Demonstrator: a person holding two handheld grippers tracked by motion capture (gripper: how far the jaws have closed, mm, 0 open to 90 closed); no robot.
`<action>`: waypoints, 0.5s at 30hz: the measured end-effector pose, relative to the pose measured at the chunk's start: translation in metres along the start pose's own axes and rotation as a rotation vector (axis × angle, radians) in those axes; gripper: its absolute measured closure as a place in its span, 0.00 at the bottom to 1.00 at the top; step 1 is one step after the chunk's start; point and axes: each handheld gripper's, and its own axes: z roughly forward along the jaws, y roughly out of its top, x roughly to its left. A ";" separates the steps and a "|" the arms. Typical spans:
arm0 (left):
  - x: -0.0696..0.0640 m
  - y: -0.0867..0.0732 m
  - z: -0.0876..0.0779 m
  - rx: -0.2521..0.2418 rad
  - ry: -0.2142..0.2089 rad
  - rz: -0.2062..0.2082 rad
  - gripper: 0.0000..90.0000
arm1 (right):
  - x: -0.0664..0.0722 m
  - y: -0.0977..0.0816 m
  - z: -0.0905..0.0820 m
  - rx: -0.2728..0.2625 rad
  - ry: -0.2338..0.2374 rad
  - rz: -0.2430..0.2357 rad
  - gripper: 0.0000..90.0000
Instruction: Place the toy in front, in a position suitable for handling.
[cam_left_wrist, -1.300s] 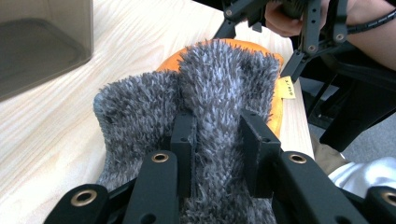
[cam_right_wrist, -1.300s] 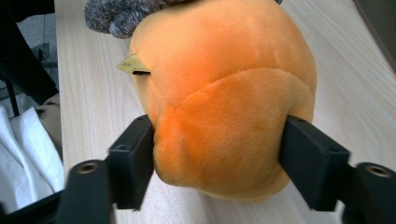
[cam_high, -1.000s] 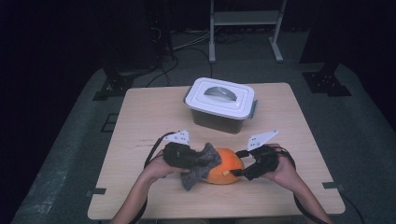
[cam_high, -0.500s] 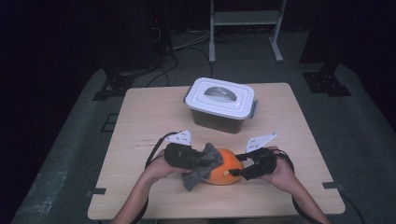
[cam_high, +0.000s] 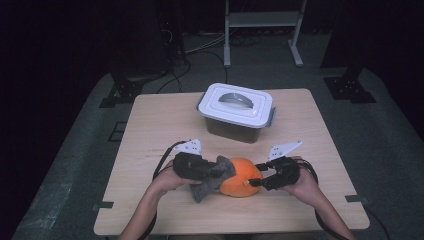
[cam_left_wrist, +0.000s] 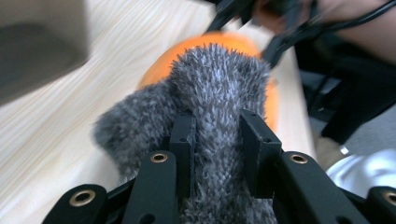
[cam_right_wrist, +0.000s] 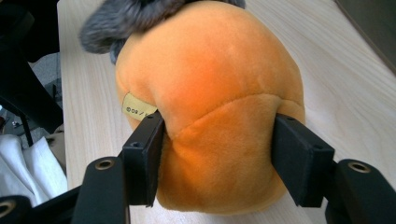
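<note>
An orange plush toy with a grey fuzzy part lies near the table's front edge, between both grippers. My left gripper comes in from the left and is shut on the grey fuzzy part, which bulges up between its jaws. My right gripper comes in from the right. Its jaws have just been closing, and the pads now dent the orange body on both sides. A small yellow label sits by one pad.
A white lidded container with a grey handle stands behind the toy at the table's middle. The wooden table has bare room to left and right. A metal rack stands on the floor beyond.
The right gripper's jaws have closed onto the orange body of the toy. The left gripper and the toy have stayed put.
</note>
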 end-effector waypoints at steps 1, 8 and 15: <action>-0.003 0.002 0.003 0.003 -0.009 0.010 0.76 | 0.001 0.000 0.001 0.000 0.001 0.000 0.42; 0.000 -0.001 0.002 0.052 0.040 0.015 0.77 | 0.001 0.001 0.000 0.008 0.001 0.005 0.42; 0.012 -0.011 -0.007 0.111 0.137 0.000 0.76 | 0.001 0.001 0.001 0.003 0.005 0.012 0.42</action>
